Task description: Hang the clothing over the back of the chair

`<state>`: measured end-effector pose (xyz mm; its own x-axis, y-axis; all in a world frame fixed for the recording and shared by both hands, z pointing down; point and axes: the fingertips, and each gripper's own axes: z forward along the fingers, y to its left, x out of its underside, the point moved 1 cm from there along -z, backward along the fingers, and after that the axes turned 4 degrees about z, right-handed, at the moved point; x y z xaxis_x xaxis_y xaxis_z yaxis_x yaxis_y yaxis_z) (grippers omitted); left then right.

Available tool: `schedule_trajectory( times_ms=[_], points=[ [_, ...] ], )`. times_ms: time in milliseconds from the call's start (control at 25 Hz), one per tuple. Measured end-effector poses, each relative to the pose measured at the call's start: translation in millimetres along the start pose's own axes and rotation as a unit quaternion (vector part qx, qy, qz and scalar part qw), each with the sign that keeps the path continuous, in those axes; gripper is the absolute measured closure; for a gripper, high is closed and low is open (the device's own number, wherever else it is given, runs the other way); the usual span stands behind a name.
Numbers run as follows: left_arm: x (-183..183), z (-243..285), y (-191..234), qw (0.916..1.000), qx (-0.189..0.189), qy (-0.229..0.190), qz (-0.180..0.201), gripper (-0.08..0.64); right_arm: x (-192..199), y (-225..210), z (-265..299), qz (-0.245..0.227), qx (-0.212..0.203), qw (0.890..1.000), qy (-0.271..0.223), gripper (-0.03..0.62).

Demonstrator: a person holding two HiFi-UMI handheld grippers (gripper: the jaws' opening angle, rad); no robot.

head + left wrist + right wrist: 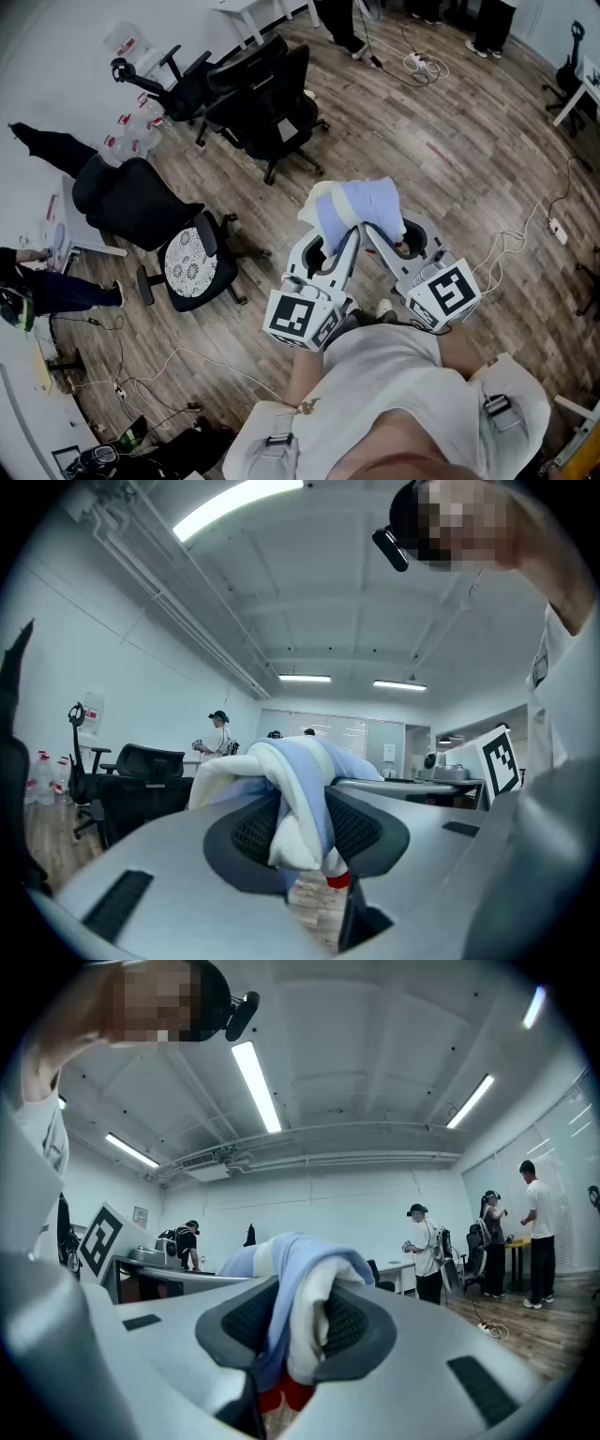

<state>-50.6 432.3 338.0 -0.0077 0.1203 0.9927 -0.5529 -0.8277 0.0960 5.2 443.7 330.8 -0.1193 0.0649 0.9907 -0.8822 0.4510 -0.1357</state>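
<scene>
Clothing (361,211): a pale blue and cream bundle, held in the air above the wooden floor (441,141), in front of my body and clear of all furniture.

Left gripper (325,251): jaws pinched on a fold at the bundle's left end; cloth fills the gap between the pads. Right gripper (398,242): jaws likewise pinched on a fold at the right end. Both grippers point level, close together, so the cloth is bunched and not spread. Its long axis runs across, from one gripper to the other.

Chair (139,204): I judge the nearest one, with the patterned seat (190,264), to be the target. It stands well apart from the bundle, towards the floor's left edge in the head view. Its black back is on the far side of the seat from me. The left gripper is the nearer of the two.

Finding: the hang is not yet begun. The coming move calls for carrying the bundle leftward, over the seat to the back. The cloth may need spreading first.
</scene>
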Motion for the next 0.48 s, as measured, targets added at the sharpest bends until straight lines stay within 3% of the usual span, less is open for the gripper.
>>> schedule_trajectory(
  times_ms=[480],
  points=[
    [-4,3,-27,0.9999,-0.016,0.000,0.007,0.423,-5,-6,-25,0.005,-0.015,1.000,-0.008,0.468]
  ],
)
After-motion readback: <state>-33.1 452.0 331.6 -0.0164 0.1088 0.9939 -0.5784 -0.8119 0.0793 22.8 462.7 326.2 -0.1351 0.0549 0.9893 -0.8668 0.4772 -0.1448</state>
